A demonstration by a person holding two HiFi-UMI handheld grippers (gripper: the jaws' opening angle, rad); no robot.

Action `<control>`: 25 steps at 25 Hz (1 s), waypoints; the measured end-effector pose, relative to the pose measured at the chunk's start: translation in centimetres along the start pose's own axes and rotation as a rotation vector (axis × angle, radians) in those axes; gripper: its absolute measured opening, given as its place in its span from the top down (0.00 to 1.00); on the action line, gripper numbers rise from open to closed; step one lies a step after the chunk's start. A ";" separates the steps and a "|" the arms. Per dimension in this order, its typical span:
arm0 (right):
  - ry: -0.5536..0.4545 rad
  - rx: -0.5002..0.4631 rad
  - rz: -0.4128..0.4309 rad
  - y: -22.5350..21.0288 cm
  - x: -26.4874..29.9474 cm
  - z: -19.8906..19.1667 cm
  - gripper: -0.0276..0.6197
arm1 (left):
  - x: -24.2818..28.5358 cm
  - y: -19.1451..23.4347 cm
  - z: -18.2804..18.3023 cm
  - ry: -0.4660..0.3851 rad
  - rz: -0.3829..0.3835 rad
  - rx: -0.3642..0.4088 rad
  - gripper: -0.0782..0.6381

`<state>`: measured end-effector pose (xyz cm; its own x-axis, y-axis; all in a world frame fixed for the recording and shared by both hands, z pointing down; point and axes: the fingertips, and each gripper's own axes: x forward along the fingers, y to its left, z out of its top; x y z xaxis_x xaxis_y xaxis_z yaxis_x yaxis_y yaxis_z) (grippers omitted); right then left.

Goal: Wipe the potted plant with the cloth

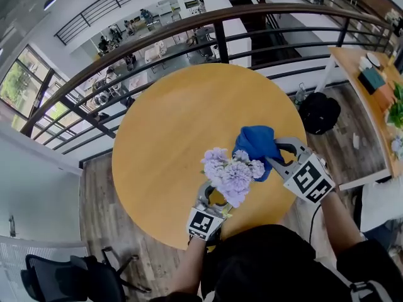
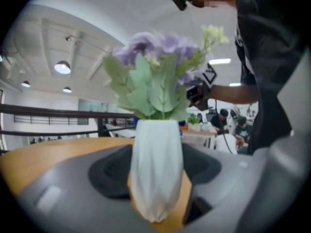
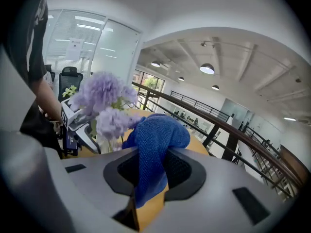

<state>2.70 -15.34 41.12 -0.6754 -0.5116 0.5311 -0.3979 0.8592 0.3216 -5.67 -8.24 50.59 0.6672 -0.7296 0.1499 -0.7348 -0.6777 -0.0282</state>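
The potted plant, purple flowers (image 1: 232, 172) in a ribbed white vase (image 2: 156, 174), stands near the front edge of the round wooden table (image 1: 170, 124). My left gripper (image 1: 213, 197) is shut on the vase, one jaw on each side of it. In the left gripper view the green leaves (image 2: 150, 89) rise above the vase. My right gripper (image 1: 283, 159) is shut on a blue cloth (image 1: 257, 143), which it holds right beside the flowers, on their right. In the right gripper view the blue cloth (image 3: 153, 144) hangs between the jaws, with the blooms (image 3: 104, 101) just to its left.
A dark metal railing (image 1: 189, 27) curves round the far side of the table. A black bag (image 1: 318, 112) lies on the floor to the right, next to a desk (image 1: 371, 87) with small items. A black office chair (image 1: 63, 279) stands at lower left.
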 end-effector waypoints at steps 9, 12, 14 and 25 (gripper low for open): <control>0.104 0.016 -0.097 -2.9 -1.0 -3.6 0.80 | 0.2 0.0 0.1 -0.006 -0.006 0.001 0.46; 0.076 0.024 -0.169 -5.3 -2.4 -2.5 0.80 | 0.1 -0.2 0.1 0.000 -0.011 0.004 0.46; -0.012 0.021 -0.216 -6.6 -3.8 0.4 0.80 | 0.1 -0.1 0.0 -0.001 -0.011 0.003 0.46; -0.268 -0.288 -0.456 -9.3 -9.3 17.4 0.80 | 0.1 -0.3 -0.1 0.002 -0.014 0.002 0.46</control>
<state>1.88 -18.51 19.59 -0.6238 -0.7769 0.0853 -0.5256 0.4979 0.6898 -5.41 -8.11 50.68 0.6769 -0.7201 0.1525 -0.7254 -0.6877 -0.0279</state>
